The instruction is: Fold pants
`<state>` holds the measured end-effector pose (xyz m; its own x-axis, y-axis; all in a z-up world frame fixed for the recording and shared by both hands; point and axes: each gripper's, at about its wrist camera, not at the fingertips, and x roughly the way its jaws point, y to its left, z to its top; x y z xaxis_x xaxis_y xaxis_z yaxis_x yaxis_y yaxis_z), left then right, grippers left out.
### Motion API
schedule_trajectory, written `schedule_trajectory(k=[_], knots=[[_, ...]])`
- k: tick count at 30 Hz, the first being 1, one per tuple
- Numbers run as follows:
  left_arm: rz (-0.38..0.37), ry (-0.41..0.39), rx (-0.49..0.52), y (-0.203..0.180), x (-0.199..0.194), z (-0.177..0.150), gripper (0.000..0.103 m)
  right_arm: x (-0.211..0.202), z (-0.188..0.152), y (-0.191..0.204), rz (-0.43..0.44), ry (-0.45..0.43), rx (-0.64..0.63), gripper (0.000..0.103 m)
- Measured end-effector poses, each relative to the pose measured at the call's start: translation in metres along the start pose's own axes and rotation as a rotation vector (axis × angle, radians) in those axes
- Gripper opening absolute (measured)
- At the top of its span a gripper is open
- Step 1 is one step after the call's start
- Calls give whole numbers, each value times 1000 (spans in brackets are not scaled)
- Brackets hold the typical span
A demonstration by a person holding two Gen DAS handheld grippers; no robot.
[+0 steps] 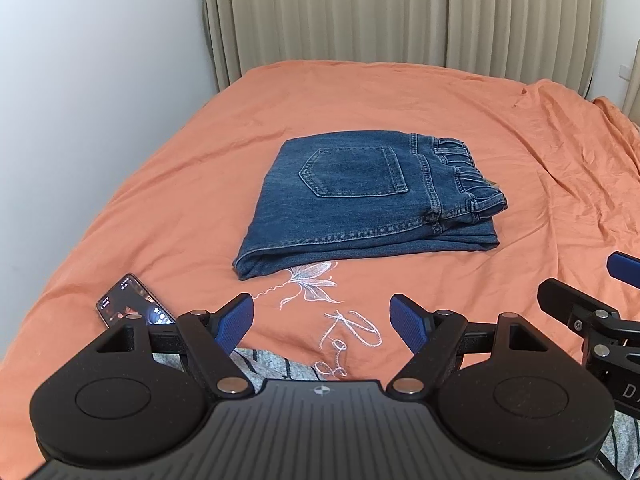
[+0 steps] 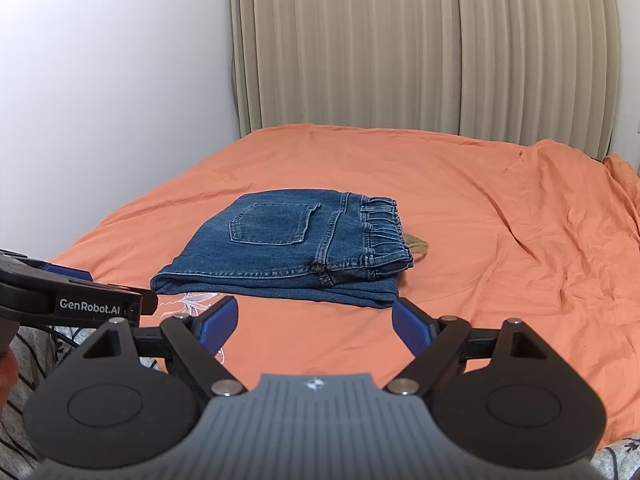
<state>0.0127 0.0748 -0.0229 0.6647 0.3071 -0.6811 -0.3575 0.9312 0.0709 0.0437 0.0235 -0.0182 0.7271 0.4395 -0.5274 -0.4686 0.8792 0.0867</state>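
And there sit the jeans [image 1: 360, 200], folded into a compact stack in the middle of the bed [image 1: 400, 92], back pocket [image 1: 354, 172] facing up and the elastic waistband [image 1: 468, 176] bunched toward the bed's right side. The folded edge runs along the near side of the stack, with the lower layers poking out just past the waistband end. Both tools hang back near the bed's near edge, well apart from the denim. The left gripper [image 1: 322, 322] has its blue pads [image 1: 236, 322] spread wide with nothing between them, hovering over the white flower stitching [image 1: 310, 284] on the orange bedspread. The right gripper [image 2: 314, 322] is just as wide, blue pads [image 2: 218, 326] parted and nothing held, pointed at the near right corner of the stack. From the right wrist view, a tan strip [image 2: 416, 242] peeks out from behind the waistband; what it is cannot be told. A phone [image 1: 134, 302] lies face up with its screen lit near the bed's near left corner, just beside the left gripper's finger. Beige curtains [image 1: 400, 16] hang behind the far edge of the bed, a white wall [image 1: 100, 60] to the left.
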Motion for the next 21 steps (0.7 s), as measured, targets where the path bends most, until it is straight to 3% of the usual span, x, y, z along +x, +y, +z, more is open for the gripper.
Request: schedule_trajectory(k=[21], knots=[[34,-41,38,-3,-6,6,90,-6,2,-4,-3,-23,8,81]])
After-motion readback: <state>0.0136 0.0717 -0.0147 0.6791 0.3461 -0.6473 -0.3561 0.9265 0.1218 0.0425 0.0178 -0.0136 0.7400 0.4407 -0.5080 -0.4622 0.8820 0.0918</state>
